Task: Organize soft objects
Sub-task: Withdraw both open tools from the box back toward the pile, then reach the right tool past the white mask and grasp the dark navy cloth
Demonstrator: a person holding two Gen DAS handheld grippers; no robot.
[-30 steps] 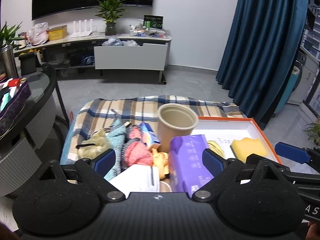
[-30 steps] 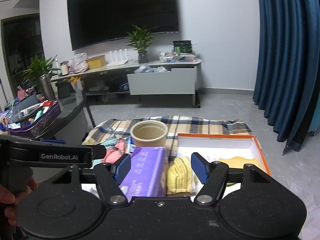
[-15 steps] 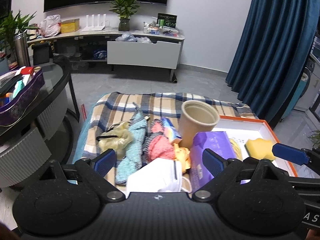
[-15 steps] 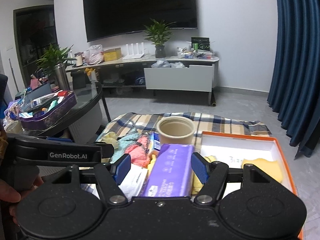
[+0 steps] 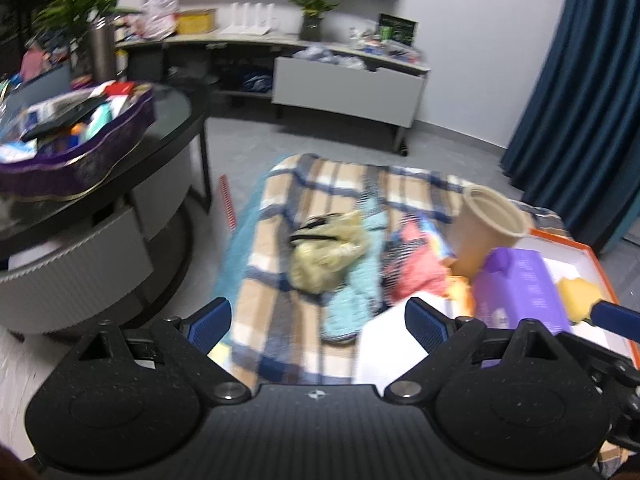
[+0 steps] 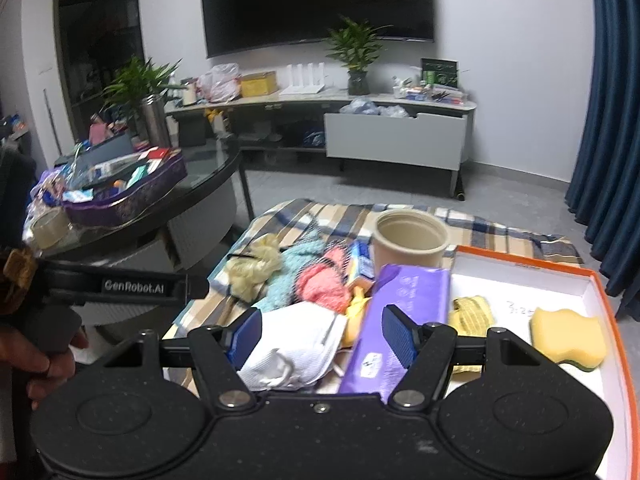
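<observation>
Hovering over a plaid blanket (image 5: 280, 248) strewn with soft objects, both hand-held grippers stand wide and hold nothing. Only the right wrist view shows the white face mask (image 6: 296, 344) sharply, between the right hand-held gripper (image 6: 322, 336) fingers, with a purple tissue pack (image 6: 404, 312) beside it. That view also shows "GenRobot.AI" printed on the left hand-held gripper (image 5: 318, 318). A yellow sponge (image 6: 568, 336) lies inside the orange-rimmed box (image 6: 600, 280). The left wrist view is blurred; a beige cup (image 5: 488, 228) stands among the fabrics.
</observation>
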